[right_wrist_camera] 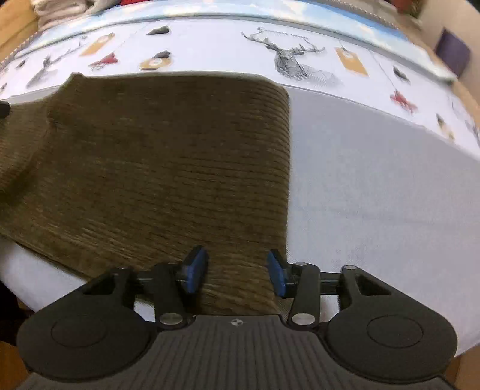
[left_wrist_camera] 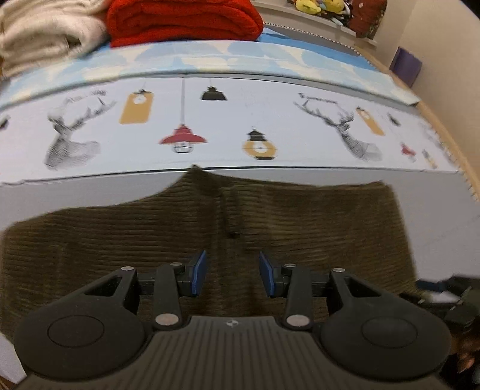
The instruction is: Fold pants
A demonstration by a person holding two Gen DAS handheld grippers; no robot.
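Firstly, left wrist view: no legible writing. Left gripper [left_wrist_camera: 232, 273] level above olive corduroy pants [left_wrist_camera: 180, 228], tongs parted wide, holding nothing. Pants spread flat on grey bed [left_wrist_camera: 75, 192], near printed deer sheet [left_wrist_camera: 234, 120].

Next, right wrist view: right gripper [right_wrist_camera: 237, 271] tilted, tongs gaping, straddling pants' near right corner, gripping nothing.

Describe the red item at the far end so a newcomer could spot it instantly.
Start at the patterned mat with deer and lamp prints, then look past its far edge. There lies a folded red blanket, beside a cream blanket on its left. It is the only bright red, fleecy bundle there.
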